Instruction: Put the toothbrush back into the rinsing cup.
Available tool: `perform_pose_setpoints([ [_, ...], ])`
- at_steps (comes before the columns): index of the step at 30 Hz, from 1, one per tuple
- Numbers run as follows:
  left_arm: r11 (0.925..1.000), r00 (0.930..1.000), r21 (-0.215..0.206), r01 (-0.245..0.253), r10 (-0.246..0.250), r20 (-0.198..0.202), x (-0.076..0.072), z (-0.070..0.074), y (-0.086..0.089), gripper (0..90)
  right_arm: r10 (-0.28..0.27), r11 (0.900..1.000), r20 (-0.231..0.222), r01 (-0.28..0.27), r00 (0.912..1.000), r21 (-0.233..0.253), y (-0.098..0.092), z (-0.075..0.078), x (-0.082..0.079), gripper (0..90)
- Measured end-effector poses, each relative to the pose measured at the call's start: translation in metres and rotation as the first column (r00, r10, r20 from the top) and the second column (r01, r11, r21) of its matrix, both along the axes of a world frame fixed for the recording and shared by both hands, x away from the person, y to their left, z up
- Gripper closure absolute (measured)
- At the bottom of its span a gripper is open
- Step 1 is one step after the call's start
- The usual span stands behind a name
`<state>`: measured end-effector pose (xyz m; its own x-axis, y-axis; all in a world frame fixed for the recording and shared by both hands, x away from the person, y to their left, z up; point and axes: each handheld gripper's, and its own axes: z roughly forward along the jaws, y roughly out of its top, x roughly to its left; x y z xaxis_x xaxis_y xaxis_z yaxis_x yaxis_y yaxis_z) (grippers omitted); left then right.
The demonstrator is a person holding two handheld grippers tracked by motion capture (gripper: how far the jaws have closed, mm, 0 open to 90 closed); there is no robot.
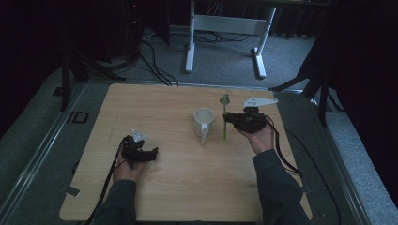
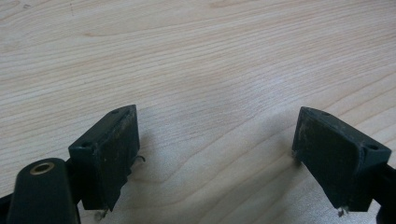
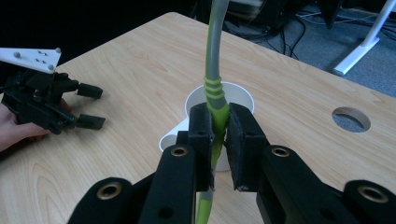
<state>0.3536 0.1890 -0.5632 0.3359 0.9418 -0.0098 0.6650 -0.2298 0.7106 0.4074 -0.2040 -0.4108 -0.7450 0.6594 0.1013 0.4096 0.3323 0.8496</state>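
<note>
A white mug [image 1: 203, 123] stands near the middle of the wooden table [image 1: 187, 187], its handle toward the person. Just right of it my right gripper [image 1: 228, 119] is shut on a long, thin green utensil [image 1: 224, 133]. In the right gripper view the jaws [image 3: 219, 116] pinch the utensil's ribbed green handle [image 3: 215, 95], whose grey stem rises out of view in front of the mug [image 3: 238, 95]. My left gripper [image 1: 154, 153] rests low at the table's left, open, with nothing but bare wood between its pads [image 2: 116, 154]. It also appears as the left gripper [image 3: 91, 106] at the left of the right gripper view.
A round hole [image 3: 351, 118] is cut in the tabletop beyond the mug. White desk legs [image 1: 190, 42] and cables [image 1: 155, 61] lie on the grey floor behind the table. Dark stands flank both back corners.
</note>
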Motion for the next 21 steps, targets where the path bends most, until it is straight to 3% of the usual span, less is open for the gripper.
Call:
perform_pose_setpoints([
  [21,1.0,1.0,0.0,0.0,0.0,0.001,0.0,-0.0001,0.0,15.2,-0.004,0.999,0.041,0.003,0.9992,0.041,0.0066,0.001,0.0031,80.6],
])
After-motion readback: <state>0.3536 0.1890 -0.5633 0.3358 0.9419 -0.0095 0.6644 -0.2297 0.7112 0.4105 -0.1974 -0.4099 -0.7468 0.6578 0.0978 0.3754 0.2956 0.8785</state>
